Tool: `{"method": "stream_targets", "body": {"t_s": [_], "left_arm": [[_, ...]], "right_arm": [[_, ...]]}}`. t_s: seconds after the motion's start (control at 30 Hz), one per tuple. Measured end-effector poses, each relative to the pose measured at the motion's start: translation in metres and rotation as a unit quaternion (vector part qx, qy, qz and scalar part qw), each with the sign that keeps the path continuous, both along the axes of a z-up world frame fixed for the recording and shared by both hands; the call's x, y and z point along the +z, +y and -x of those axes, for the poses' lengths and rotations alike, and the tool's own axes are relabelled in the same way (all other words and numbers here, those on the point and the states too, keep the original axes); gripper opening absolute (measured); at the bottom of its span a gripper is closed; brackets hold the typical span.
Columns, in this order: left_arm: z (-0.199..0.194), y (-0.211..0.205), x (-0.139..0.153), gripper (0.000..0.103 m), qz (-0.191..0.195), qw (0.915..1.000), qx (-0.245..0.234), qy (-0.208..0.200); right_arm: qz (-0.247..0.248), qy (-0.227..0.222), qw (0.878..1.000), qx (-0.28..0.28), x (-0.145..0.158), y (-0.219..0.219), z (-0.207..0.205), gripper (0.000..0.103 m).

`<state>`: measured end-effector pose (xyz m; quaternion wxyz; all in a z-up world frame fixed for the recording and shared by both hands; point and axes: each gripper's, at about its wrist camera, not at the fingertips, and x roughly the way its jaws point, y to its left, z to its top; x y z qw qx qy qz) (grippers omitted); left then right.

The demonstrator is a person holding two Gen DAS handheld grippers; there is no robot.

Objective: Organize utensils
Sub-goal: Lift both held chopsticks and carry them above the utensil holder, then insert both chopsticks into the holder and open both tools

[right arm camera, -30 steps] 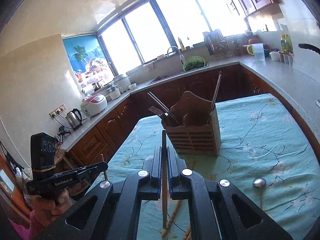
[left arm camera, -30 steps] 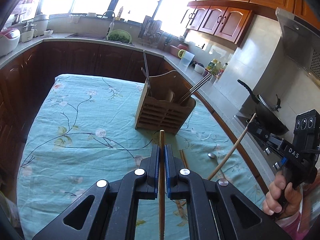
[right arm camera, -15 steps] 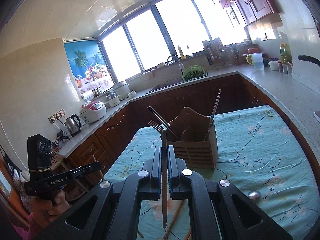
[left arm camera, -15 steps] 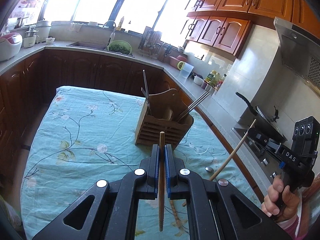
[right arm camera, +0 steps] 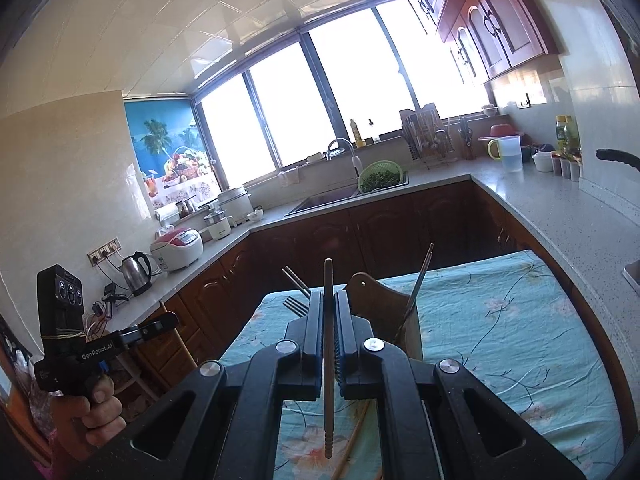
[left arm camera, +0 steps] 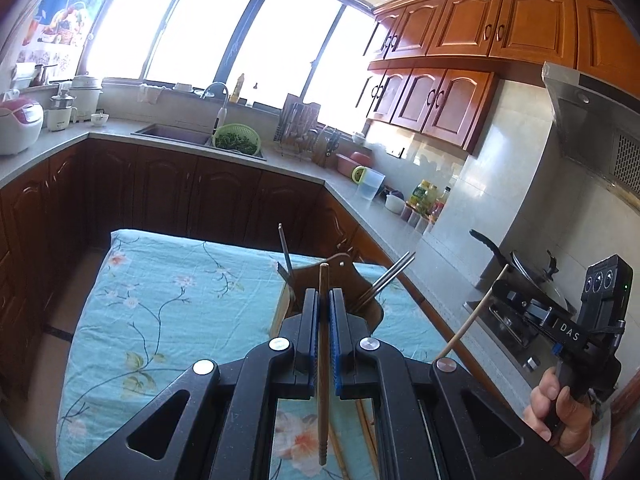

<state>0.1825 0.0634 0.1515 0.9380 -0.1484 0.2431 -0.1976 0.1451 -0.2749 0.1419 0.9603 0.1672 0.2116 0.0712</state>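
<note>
Bench under a floral turquoise cloth carries a wooden utensil holder near its far end; metal chopsticks and a fork stand in its compartments. Loose wooden chopsticks lie on the cloth below the tongs. Left tongs are closed on a wooden chopstick, held above the bench with its tip in line with the holder. Right tongs are closed on a second wooden chopstick, likewise raised above the cloth, just short of the holder. A hand grips the right handle.
</note>
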Motion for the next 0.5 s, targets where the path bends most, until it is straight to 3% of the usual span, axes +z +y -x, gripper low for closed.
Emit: {"method": "stream_targets", "body": {"t_s": [0.5], "left_arm": [[-0.102,-0.019,0.029,0.003,0.027,0.9967,0.043,-0.063]], "right_arm": [[0.017,-0.052,0.996,-0.067,0.038,-0.039,-0.078,0.005]]}}
